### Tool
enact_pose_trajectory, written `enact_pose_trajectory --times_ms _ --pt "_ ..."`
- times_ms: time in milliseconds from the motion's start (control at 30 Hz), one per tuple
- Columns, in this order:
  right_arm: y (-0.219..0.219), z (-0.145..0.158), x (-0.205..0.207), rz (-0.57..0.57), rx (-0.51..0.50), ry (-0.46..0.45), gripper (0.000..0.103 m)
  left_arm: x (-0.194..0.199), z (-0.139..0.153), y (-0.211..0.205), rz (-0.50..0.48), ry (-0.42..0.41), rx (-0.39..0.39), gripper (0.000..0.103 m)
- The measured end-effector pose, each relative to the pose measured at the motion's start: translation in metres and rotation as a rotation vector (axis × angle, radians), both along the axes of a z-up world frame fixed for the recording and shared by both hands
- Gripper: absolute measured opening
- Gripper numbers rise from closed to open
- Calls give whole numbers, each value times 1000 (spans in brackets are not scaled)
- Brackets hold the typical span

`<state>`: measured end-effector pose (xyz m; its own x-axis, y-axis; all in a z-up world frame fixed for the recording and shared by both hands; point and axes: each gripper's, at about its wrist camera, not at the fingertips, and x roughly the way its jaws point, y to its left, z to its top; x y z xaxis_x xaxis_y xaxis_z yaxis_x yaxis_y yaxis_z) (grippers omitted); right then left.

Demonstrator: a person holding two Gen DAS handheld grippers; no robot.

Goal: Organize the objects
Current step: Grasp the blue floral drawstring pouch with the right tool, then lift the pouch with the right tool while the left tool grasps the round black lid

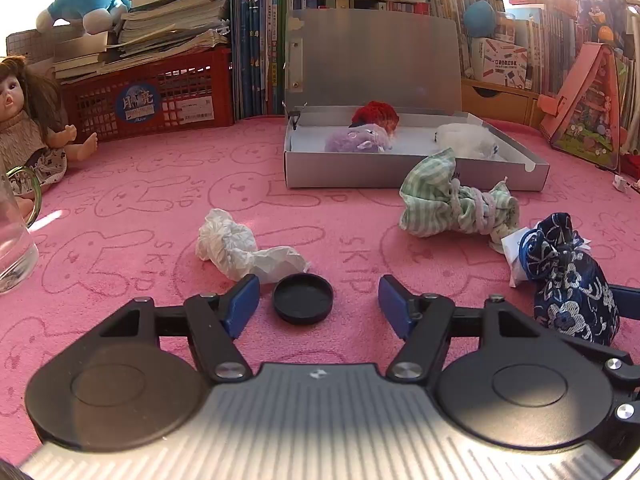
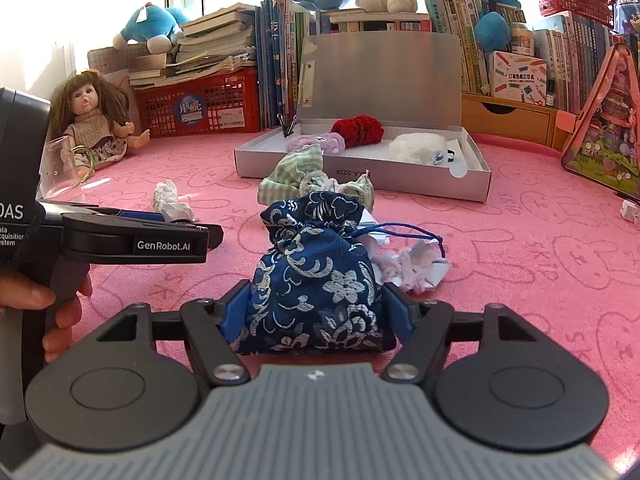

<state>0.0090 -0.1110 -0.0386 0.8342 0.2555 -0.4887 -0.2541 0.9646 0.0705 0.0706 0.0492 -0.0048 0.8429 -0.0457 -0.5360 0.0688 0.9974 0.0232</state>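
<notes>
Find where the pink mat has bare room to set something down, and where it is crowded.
Free: the mat between red crate and crumpled tissue. Crowded: in front of the grey box, around the striped cloth and blue pouch.

The desk (image 1: pixel 120 216) wears a matt pink cloth cover printed with rabbits. The drawstring pouch (image 2: pixel 316 284) is glossy blue brocade with silvery flowers. The round cap (image 1: pixel 303 298) looks like matt black plastic. Crumpled white paper (image 1: pixel 240 246) lies rough and creased. The open box (image 1: pixel 400 172) is smooth grey cardboard.
</notes>
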Motion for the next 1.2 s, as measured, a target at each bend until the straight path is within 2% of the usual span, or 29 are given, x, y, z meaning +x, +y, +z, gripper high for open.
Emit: enact_pose_trajectory --times_ms 333,533,700,733,800,900,1100,1200 --pt "-23 34 0 -50 71 -83 67 0 0 0 2 0 0 72" --pt "-38 53 -1 -114 48 -157 67 0 0 1 2 0 0 72" --pt "-56 57 0 -175 58 -160 67 0 0 0 2 -2 1 71" --pt "-59 56 0 -189 62 -158 67 -1 0 0 3 -4 2 69" --pt "-63 56 1 -201 66 -152 67 -5 1 -1 10 -20 17 50" --pt "-67 54 1 -208 71 -145 67 -9 3 -3 6 -23 21 37" --pt "-67 56 3 -210 64 -141 61 -12 6 -7 -3 -14 -7 37" --pt "-63 51 5 -216 21 -122 64 -12 6 -8 -1 -12 -6 37"
